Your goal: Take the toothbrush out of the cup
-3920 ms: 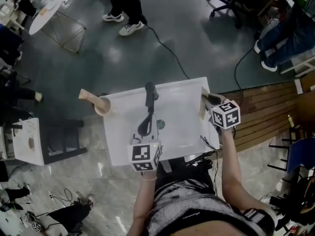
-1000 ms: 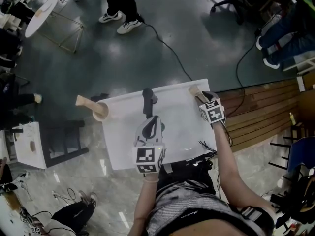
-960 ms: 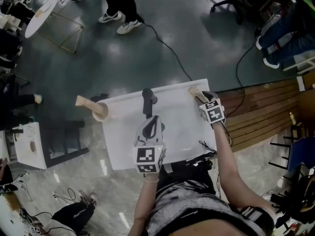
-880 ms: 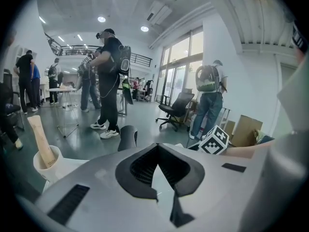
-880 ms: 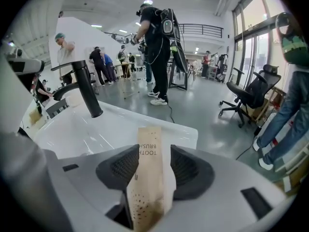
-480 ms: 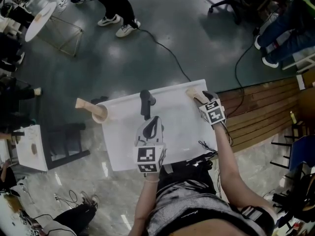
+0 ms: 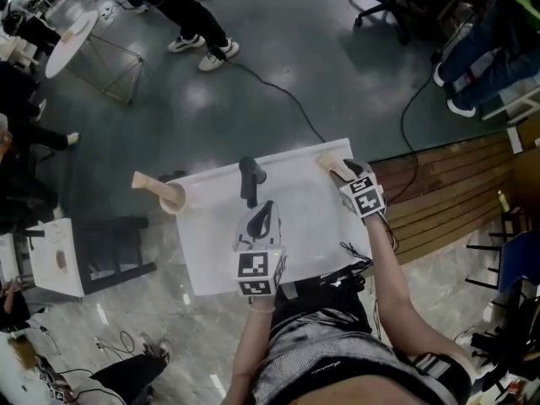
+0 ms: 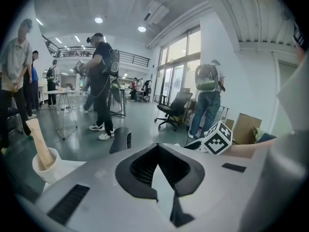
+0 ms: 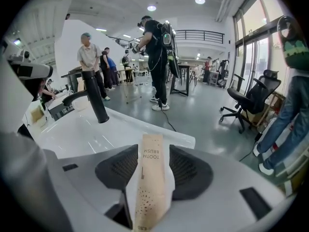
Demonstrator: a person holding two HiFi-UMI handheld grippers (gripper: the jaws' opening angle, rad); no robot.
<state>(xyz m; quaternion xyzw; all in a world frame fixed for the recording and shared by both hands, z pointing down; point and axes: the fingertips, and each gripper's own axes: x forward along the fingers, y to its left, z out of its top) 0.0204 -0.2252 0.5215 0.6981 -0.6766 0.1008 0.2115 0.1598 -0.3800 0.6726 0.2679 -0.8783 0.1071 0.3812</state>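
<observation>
As the right gripper (image 7: 348, 172) has just been opening its jaws, the toothbrush (image 9: 149, 178) lies loose between them, likely delivered.

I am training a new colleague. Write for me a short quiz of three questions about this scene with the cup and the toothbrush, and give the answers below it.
1. True or false: the cup at the edge of the table is empty.
2. What is between the jaws of the right gripper? A: a toothbrush packet. B: a spoon. C: nothing.
3. Fill in: the tap on the table is ___ in colour.

Key
1. False: a tan packet sticks out of it.
2. A. The jaws have just been opening and no longer seem to press on the packet.
3. Black.
</observation>
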